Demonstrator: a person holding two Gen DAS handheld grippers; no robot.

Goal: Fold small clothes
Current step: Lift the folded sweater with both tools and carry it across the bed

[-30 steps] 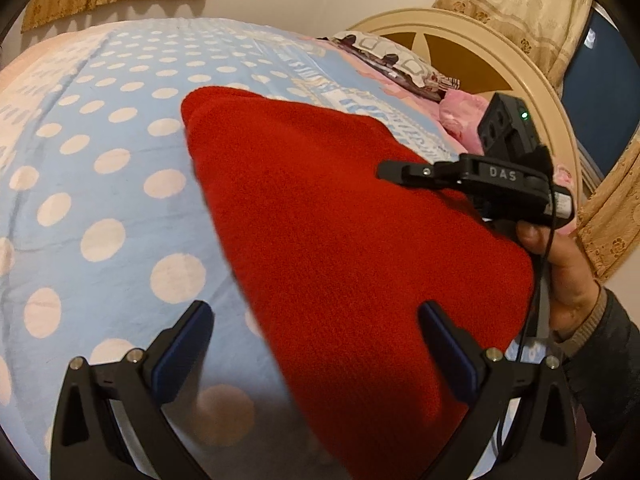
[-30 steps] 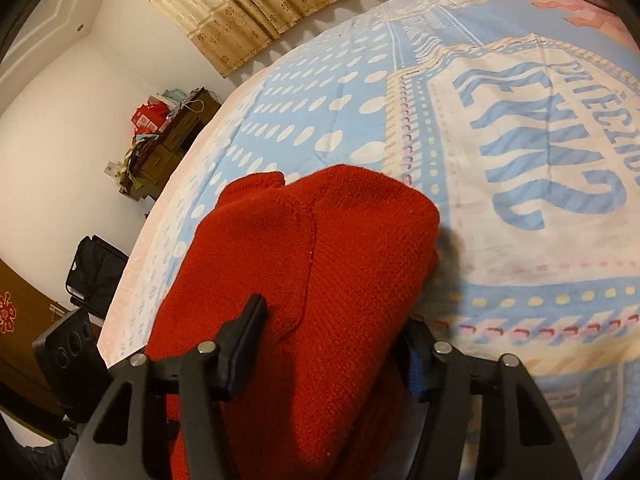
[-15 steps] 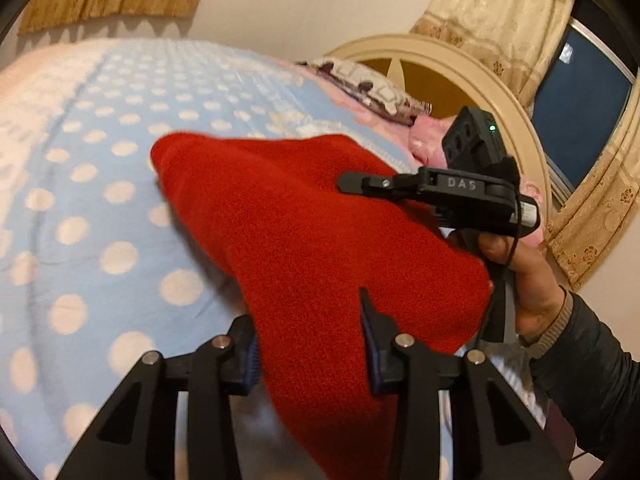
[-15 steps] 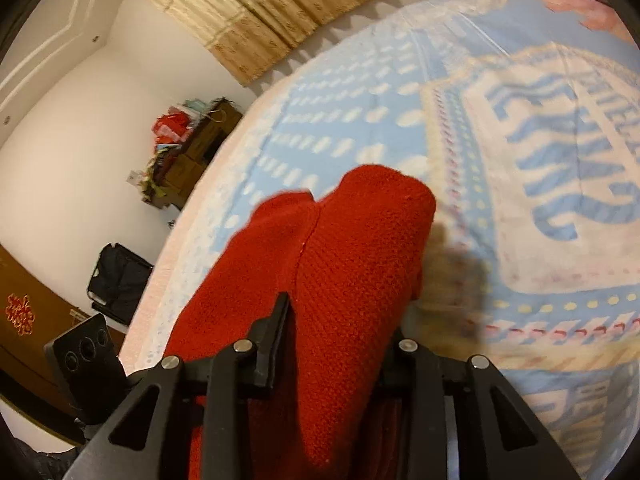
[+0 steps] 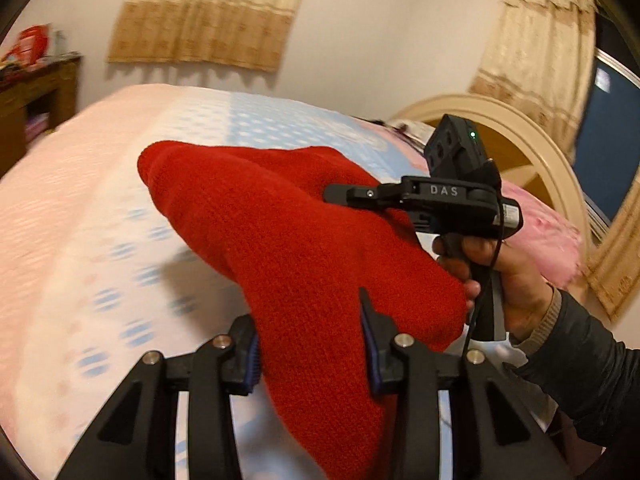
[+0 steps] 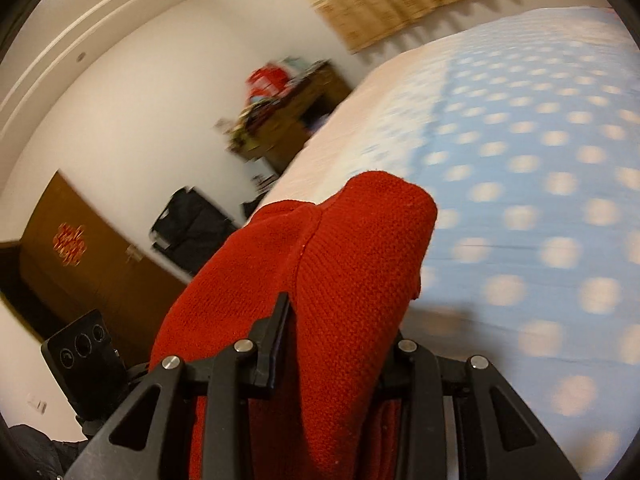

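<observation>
Red knitted garment (image 5: 280, 240) held up above the bed (image 5: 80, 200), spanning between both claws, with part of it draped down below them. Knit texture sharp in both wrist views; bed surface behind it blurred.

Left claw (image 5: 310, 344): narrow, clamped on the near lower fold of the garment. Fabric pinched between the two blue-lined fingers (image 5: 250, 356) and hanging down past them. Pointed forward over the bed toward the headboard (image 5: 532, 140).

Right claw (image 6: 340, 336): narrow, clamped on a bunched edge of the garment (image 6: 352, 264). Fabric rising ahead of the fingers in a rounded hump with a seam line down its middle, hiding most of the right-hand finger. Seen from the left wrist view as a black unit (image 5: 420, 196) marked "DAS", held level at the garment's right side, green light lit on its top module. Right hand (image 5: 500, 268) wrapped around the handle beneath, dark sleeve cuff at the wrist.

Beyond the garment: blue bedcover with pale dots (image 6: 540, 160), pink edge toward the foot. Past the bed, a brown cabinet (image 6: 288, 120) with cluttered items on top, a black bag (image 6: 188, 228) on the floor, and a tan curtain (image 5: 200, 28) on the wall.
</observation>
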